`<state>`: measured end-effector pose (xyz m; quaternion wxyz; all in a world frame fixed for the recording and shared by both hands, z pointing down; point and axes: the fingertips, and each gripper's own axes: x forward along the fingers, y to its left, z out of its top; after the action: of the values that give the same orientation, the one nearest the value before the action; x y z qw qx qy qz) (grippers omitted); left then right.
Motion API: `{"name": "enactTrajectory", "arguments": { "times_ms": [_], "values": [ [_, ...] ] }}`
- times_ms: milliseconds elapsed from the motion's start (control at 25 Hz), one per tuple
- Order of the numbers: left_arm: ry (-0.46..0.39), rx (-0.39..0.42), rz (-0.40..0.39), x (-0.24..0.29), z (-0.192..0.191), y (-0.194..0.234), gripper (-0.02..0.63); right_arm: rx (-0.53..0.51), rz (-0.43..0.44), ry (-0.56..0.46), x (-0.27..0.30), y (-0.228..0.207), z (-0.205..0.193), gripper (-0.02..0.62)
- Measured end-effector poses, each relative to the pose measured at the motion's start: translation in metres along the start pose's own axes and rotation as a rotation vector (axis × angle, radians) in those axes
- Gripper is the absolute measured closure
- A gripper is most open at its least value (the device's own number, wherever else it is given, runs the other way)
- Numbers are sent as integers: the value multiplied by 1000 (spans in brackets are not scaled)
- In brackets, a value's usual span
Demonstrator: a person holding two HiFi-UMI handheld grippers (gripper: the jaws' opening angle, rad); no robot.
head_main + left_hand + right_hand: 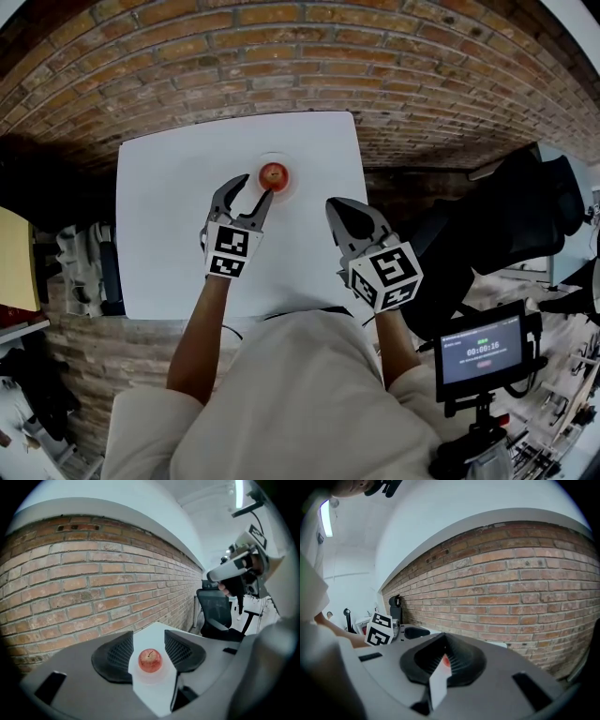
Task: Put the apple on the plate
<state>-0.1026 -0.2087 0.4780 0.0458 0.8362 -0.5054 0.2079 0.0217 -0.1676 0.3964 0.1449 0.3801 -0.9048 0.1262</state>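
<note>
The apple [274, 174] sits on the small plate [292, 186] close to the white table's [169, 234] far edge. The left gripper [256, 187] hovers just short of it, jaws partly apart with nothing held. Near the right edge, the right gripper [335, 214] has its jaws together, holding nothing.
</note>
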Motion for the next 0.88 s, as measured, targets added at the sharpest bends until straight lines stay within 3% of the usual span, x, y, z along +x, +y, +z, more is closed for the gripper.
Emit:
{"name": "enactTrajectory", "arguments": {
  "times_ms": [520,880],
  "values": [
    [-134,-40,-44,-50,48,-7,468,-37,27,-41,-10,22,20,594],
    [-203,-43,-22,-84,74,-2,507,-52,47,-80,-15,38,38,594]
  ]
}}
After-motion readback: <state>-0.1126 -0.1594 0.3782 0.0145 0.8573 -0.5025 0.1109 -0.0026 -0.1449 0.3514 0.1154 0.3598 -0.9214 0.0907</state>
